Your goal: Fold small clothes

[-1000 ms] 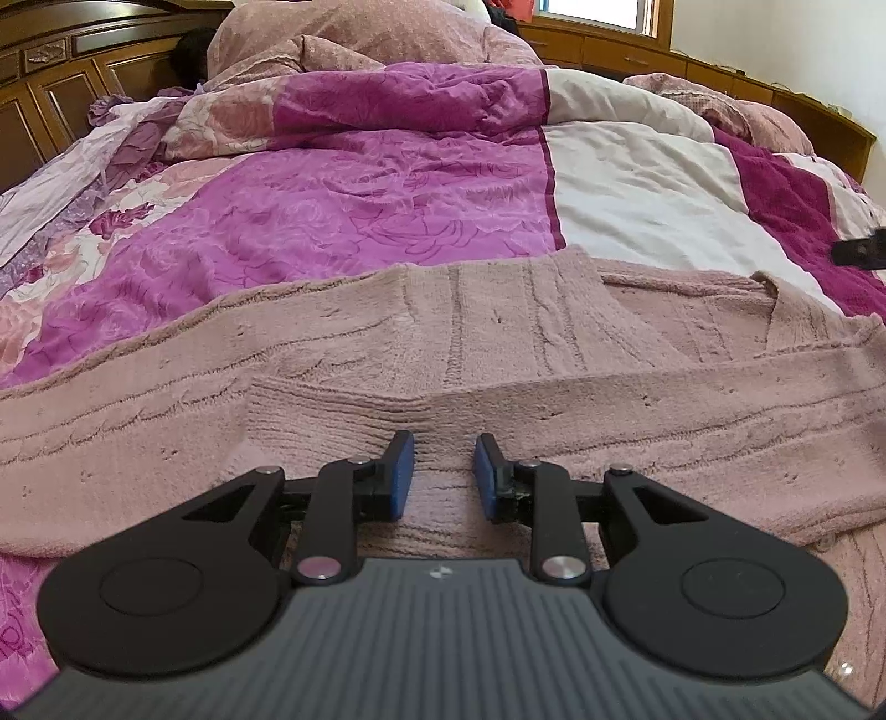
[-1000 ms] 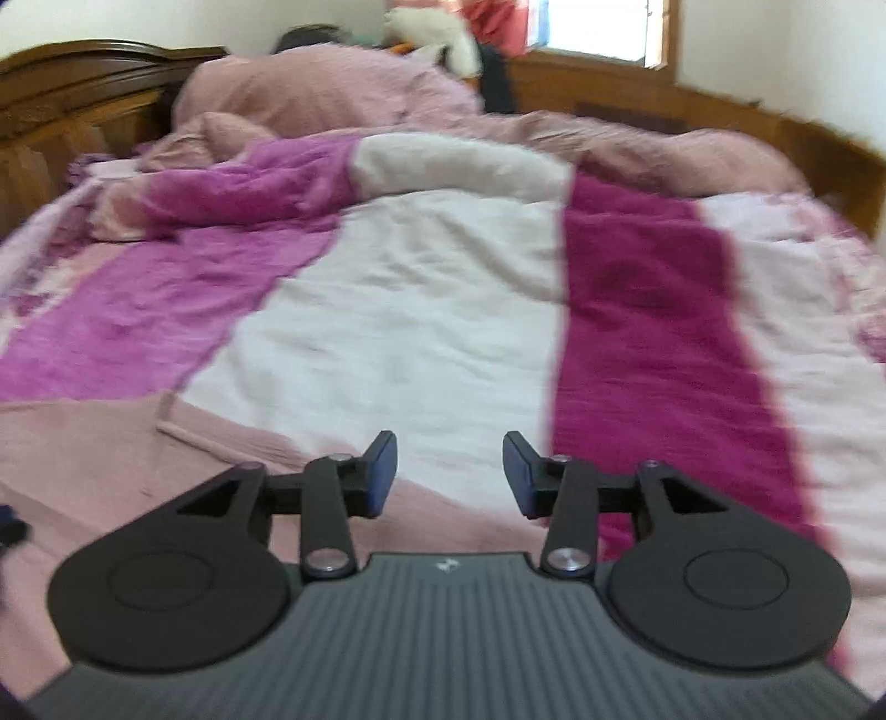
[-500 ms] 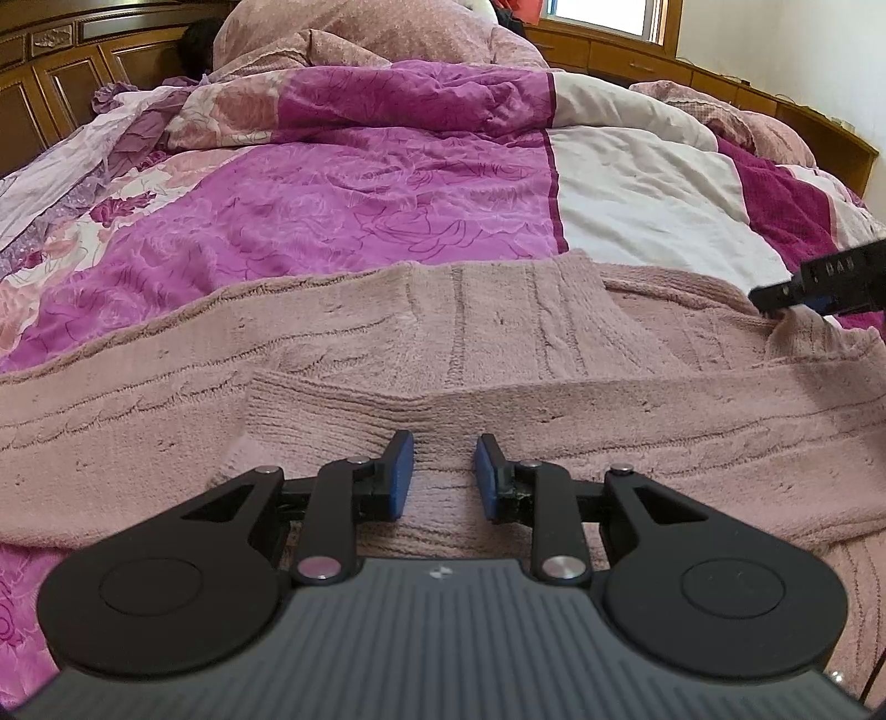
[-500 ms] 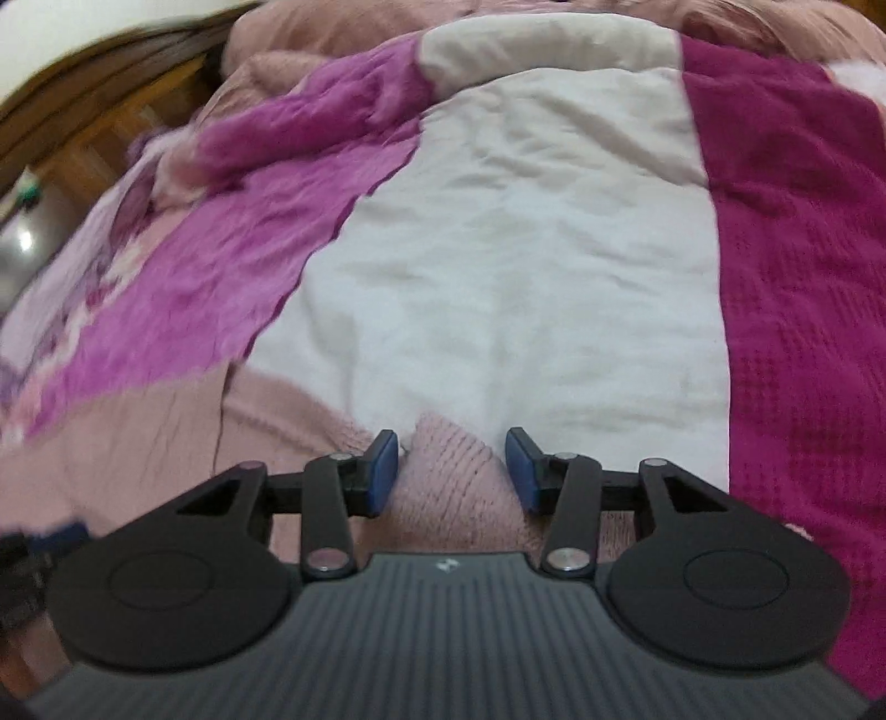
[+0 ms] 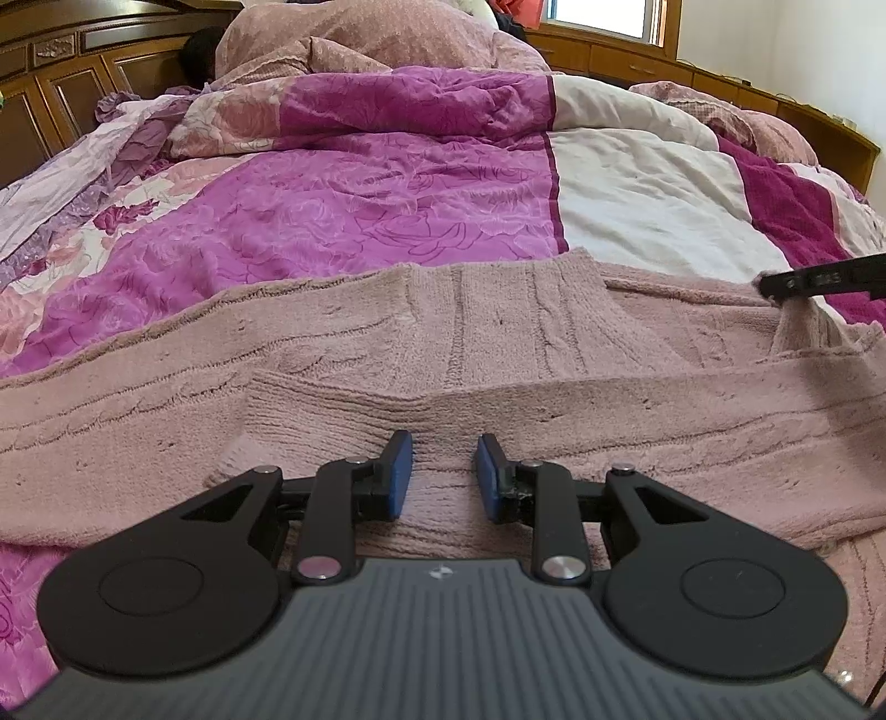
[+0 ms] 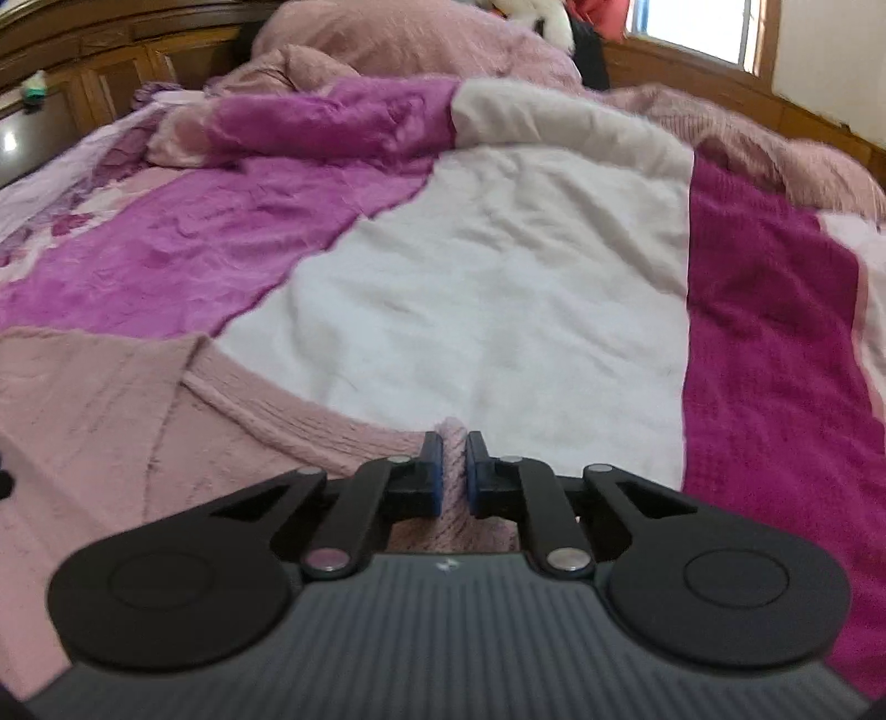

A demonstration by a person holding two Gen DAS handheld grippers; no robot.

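Sweater (image 5: 498,354) lies across the quilt (image 5: 387,194), pillows (image 5: 360,33) behind, headboard (image 5: 66,72) far left.

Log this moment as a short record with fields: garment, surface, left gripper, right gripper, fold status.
garment: pink knitted sweater, spread out, one layer lapped across its near part
surface: bed quilt in magenta, white and dark red panels
left gripper: jaws apart over the sweater's near ribbed edge, pads not pressing on it
right gripper: shut on a bunched fold of the sweater's edge
fold status: not finished
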